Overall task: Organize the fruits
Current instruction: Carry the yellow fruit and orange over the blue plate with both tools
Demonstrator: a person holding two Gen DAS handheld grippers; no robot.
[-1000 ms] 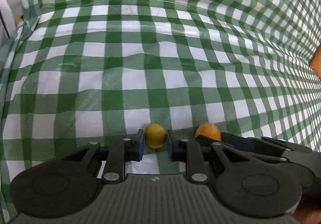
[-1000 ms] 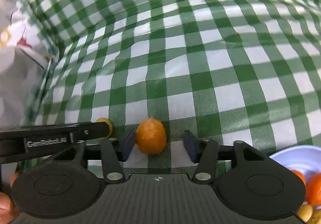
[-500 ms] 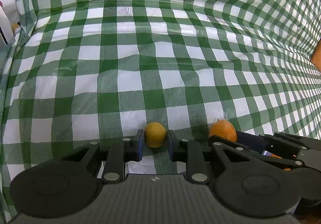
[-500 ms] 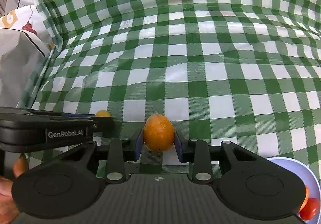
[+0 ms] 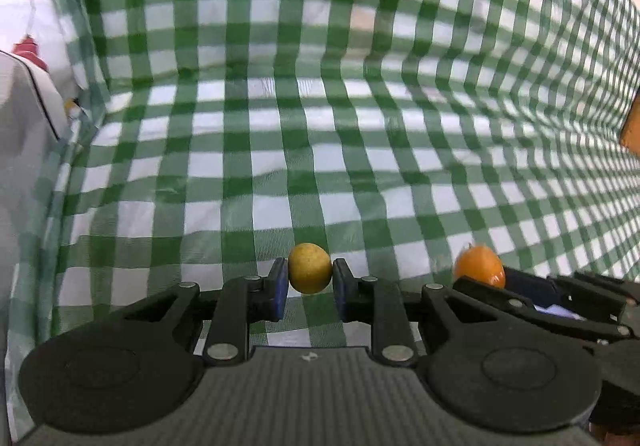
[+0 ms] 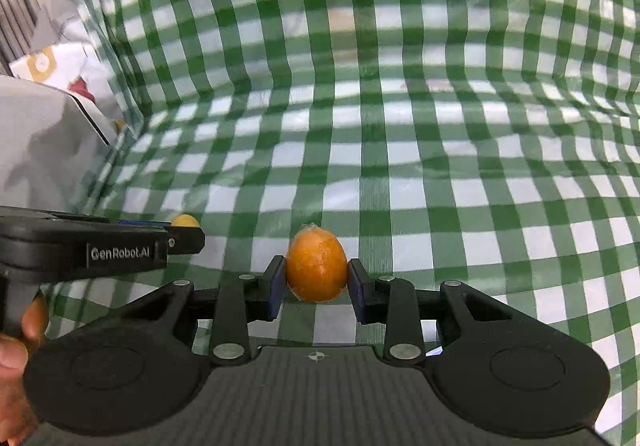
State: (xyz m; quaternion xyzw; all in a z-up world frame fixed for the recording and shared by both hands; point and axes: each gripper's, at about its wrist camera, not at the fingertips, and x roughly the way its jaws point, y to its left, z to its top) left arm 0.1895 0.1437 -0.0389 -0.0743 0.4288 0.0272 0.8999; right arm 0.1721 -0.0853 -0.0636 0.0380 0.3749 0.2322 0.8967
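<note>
Both grippers risen since earlier: one yellow fruit (image 5: 309, 267), one orange fruit (image 6: 316, 271).

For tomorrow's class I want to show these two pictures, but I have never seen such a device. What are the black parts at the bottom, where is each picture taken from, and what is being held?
There is no robot here. A person holds a hand tool with two fingers in each hand, and a wide-angle camera on each tool looks forward along those fingers. The black parts are the tool itself.

In the left tool's picture, the left gripper is shut on a small yellow fruit. In the right tool's picture, the right gripper is shut on a larger orange fruit. Each tool shows at the edge of the other's picture.

Beneath lies a green and white checked tablecloth. Both fruits seem lifted clear of it.
</note>
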